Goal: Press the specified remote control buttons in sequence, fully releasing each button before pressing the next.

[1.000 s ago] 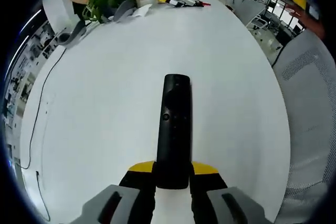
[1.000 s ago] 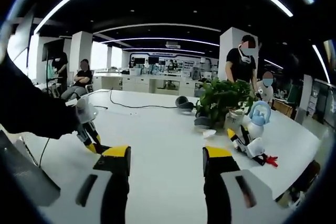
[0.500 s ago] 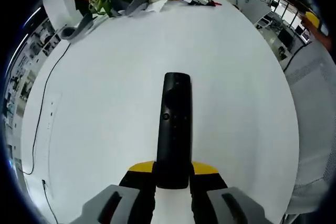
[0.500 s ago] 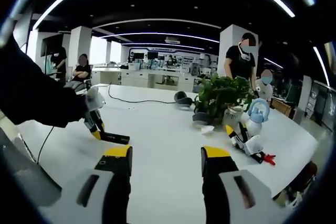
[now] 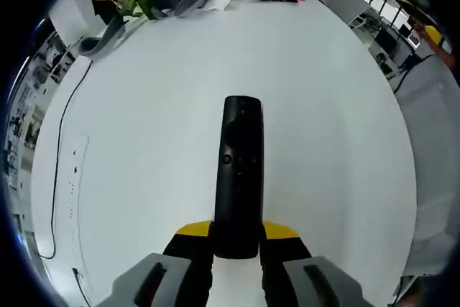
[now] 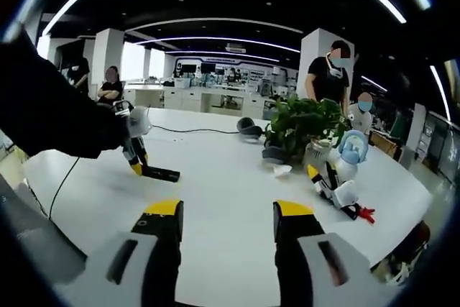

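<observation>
**Remote held by one end, pressing gripper far off**

The left hand-held gripper is clamped on the near end of the black remote control, which sticks out forward above the white surface; whether its far end touches the surface cannot be told. In the right gripper view the same left hand-held gripper appears at left, the remote sloping down toward the surface, a dark sleeve behind it. The right hand-held gripper has its jaws spread apart with nothing between them, well away from the remote.

Likely risks: a press near the remote's free end could lever it down or twist it in the jaws, since only one end is held. With jaws spread, a tip may land between buttons or on two at once. The buttons are small and dark against the body, so picking the wrong one is plausible. The plant and toy robot sit off to the right, clear of the approach.
</observation>
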A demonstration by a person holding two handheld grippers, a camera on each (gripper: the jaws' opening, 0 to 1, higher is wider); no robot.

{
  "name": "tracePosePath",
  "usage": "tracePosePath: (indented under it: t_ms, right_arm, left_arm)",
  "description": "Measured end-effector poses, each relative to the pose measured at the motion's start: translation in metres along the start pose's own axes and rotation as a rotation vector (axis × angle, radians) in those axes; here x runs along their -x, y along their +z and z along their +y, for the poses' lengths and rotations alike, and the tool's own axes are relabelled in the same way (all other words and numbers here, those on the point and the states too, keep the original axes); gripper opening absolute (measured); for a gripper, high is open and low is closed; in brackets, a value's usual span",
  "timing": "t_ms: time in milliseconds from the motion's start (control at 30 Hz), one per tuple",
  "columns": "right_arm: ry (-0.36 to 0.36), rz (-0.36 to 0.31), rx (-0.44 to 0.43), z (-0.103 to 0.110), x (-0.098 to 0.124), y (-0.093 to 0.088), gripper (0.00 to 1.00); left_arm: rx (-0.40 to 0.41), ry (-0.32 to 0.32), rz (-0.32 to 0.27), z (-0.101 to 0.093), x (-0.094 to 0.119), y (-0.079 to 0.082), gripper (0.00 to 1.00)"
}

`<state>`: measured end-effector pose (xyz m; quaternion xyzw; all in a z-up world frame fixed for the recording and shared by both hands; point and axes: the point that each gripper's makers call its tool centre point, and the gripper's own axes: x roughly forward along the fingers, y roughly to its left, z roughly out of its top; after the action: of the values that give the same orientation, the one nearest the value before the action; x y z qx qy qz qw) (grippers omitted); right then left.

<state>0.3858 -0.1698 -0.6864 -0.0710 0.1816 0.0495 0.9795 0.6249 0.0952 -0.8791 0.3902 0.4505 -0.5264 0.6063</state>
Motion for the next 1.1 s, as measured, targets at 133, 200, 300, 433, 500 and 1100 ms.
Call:
tracePosePath:
  t_ms: [133,200,300,433,500,1100]
  right_arm:
    - [-0.008,0.005,0.006,-0.001,0.0,-0.001,0.51]
    - [-0.019,0.013,0.008,-0.003,0.0,-0.002,0.51]
    - [-0.021,0.017,0.009,-0.003,-0.001,-0.002,0.51]
    - [-0.005,0.023,0.017,0.001,-0.001,-0.003,0.5]
    - [-0.006,0.015,0.02,0.0,-0.001,-0.002,0.5]
    - [-0.04,-0.056,0.021,-0.005,0.005,0.011,0.53]
  left_arm:
    - [-0.014,0.0,0.016,0.009,0.0,-0.001,0.24]
    - [-0.02,-0.003,0.023,0.011,0.0,0.0,0.24]
    - [-0.02,-0.002,0.031,0.011,0.0,0.0,0.25]
    - [-0.013,0.032,0.016,0.012,0.001,-0.001,0.27]
    - [0.008,0.053,-0.006,0.011,0.002,-0.002,0.27]
    - [0.325,0.46,-0.22,0.032,0.024,-0.021,0.6]
